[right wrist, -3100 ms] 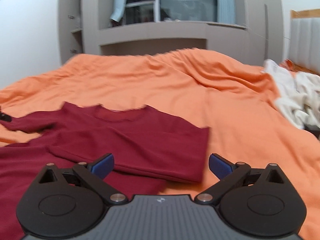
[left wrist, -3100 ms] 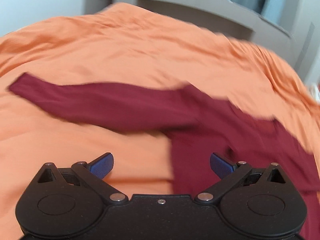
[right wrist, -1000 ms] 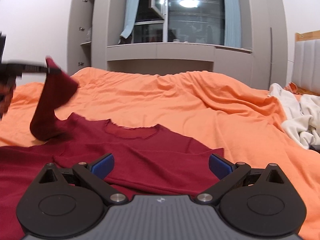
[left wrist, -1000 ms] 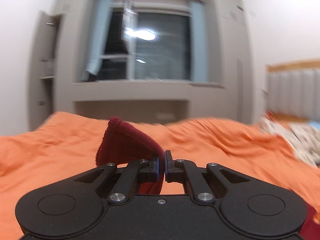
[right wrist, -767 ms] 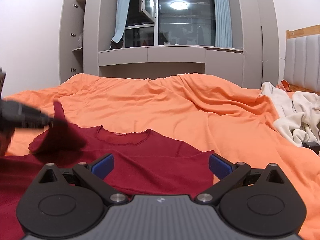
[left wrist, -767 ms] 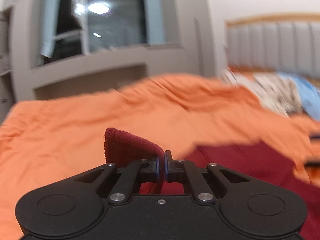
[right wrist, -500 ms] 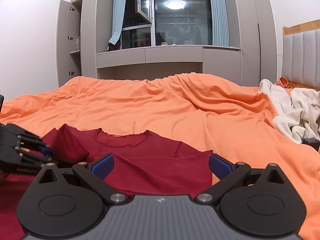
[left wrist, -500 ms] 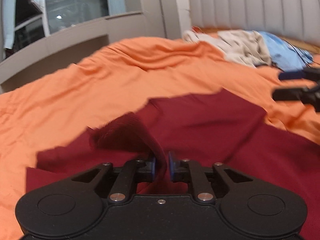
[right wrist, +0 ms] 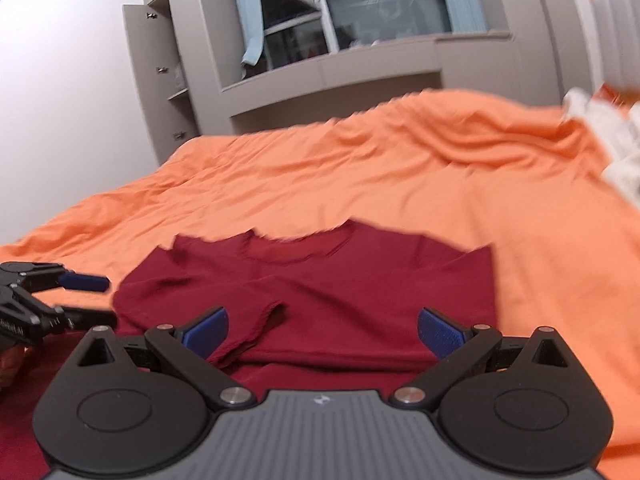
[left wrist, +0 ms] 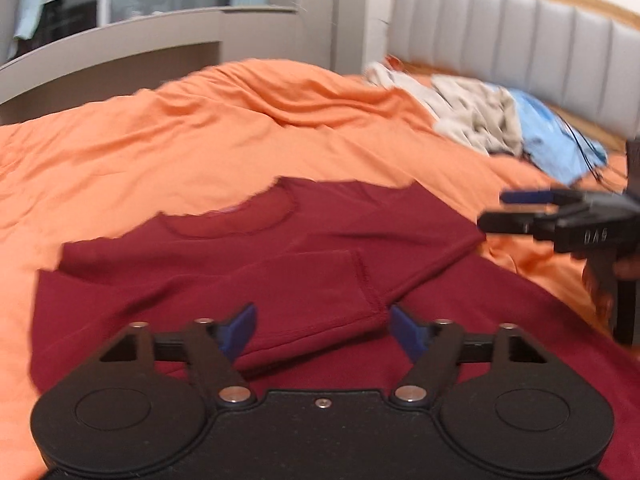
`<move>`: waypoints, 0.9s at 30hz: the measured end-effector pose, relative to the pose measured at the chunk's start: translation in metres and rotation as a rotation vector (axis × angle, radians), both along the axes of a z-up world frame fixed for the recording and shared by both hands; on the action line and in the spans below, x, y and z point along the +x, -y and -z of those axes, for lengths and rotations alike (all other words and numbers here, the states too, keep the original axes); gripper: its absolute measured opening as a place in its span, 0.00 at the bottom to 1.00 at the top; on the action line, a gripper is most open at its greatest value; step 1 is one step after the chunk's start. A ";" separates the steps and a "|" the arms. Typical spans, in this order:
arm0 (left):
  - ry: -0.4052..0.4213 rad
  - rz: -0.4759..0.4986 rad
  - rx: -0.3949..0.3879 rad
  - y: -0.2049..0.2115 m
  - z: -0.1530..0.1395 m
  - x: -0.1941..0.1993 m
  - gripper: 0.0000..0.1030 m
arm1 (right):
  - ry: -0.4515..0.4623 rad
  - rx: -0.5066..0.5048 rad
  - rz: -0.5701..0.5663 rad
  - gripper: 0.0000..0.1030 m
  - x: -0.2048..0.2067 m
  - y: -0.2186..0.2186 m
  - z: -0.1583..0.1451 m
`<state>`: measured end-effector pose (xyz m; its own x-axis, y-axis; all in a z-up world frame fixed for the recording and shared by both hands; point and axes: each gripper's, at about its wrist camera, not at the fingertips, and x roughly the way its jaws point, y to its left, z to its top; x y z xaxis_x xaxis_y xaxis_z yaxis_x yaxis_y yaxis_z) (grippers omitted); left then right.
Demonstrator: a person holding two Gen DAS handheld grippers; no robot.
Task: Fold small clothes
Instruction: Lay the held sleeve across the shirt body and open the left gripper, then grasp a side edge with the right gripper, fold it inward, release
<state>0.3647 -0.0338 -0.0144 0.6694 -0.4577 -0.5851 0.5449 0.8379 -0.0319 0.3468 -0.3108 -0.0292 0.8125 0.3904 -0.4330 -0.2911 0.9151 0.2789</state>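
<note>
Maroon shirt [left wrist: 248, 280] flat on orange bed [left wrist: 200, 140], sleeves folded in; left gripper [left wrist: 320, 330] jaws just opening, sleeve cuff lying loose between, right gripper [right wrist: 320, 332] jaws spread, empty; soft, light, limp, best pinched at hem corners.

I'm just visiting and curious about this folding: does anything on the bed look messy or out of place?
Nothing looks wrong with the dark red shirt: it lies flat on the orange bedspread with a sleeve folded across its front. The only untidy thing is a crumpled heap of pale and blue clothes by the headboard.
</note>
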 end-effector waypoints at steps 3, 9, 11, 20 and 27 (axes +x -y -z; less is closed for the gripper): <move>0.032 -0.114 0.006 -0.022 -0.010 -0.010 0.96 | -0.051 0.014 -0.039 1.00 0.010 -0.009 0.007; 0.095 -0.362 0.080 -0.071 -0.026 -0.022 0.99 | -0.125 -0.023 -0.139 0.90 0.028 -0.033 0.012; 0.085 -0.432 0.112 -0.085 -0.029 -0.016 0.99 | -0.133 -0.014 -0.142 0.85 0.035 -0.040 0.008; -0.078 -0.575 0.056 -0.160 -0.007 0.019 0.99 | -0.285 0.041 -0.100 0.35 0.095 -0.073 0.022; -0.149 -0.542 -0.032 -0.178 0.005 0.025 0.99 | -0.190 0.130 -0.090 0.08 0.088 -0.075 -0.009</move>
